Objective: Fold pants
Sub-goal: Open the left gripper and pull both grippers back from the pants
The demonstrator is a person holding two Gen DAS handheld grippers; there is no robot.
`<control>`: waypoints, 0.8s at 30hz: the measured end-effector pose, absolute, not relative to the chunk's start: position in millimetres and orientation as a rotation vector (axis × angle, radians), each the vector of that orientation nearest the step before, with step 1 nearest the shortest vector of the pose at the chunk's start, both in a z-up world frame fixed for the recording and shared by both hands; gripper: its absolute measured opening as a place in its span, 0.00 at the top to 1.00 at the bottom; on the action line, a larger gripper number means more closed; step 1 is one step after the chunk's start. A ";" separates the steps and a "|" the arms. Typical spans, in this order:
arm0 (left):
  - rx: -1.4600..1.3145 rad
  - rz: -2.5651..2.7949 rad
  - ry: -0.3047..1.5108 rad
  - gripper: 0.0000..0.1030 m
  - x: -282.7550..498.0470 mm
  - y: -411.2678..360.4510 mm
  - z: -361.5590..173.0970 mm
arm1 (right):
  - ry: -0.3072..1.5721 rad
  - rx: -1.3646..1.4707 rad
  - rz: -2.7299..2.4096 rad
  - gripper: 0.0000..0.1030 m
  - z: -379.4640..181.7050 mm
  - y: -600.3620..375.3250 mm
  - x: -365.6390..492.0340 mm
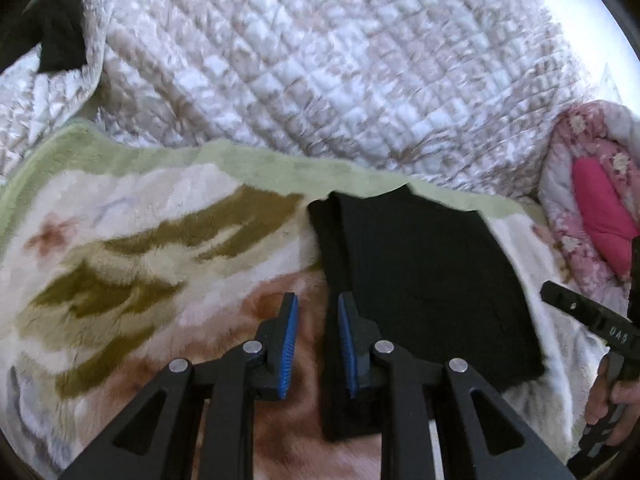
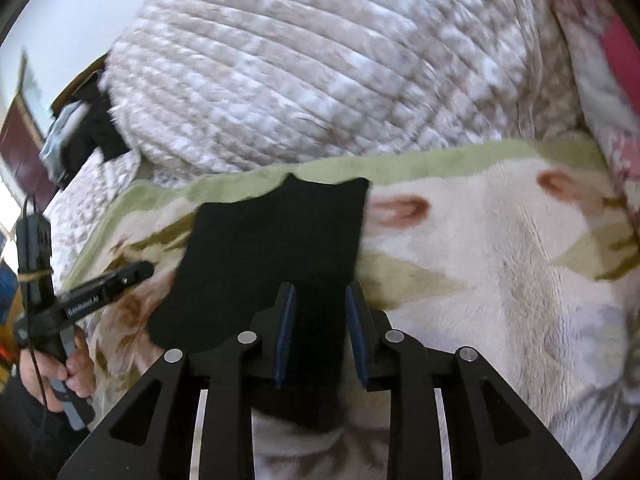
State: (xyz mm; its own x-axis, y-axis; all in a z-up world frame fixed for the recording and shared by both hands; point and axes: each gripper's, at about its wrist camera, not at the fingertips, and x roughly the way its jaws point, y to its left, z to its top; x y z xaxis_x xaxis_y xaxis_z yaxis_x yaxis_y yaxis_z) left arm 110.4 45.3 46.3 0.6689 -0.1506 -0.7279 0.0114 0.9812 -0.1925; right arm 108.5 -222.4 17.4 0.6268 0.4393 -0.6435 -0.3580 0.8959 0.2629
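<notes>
Both tongs gape part-open, holding nothing: left tongs (image 1: pixel 318 316) over the pants' (image 1: pixel 420 280) left edge, right tongs (image 2: pixel 320 312) above them.

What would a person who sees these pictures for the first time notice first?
The black pants stand out most: they lie as a flat, folded dark shape on the pale fleece blanket with its green border. Both grippers are open just above the pants, the left gripper at their left edge and the right gripper over their near part. Behind the blanket rises a big quilted comforter in white and beige.
</notes>
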 end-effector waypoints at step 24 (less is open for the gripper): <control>-0.047 -0.100 0.875 0.78 21.3 -16.6 44.5 | 0.849 -0.047 0.454 0.53 -5.5 -196.2 16.0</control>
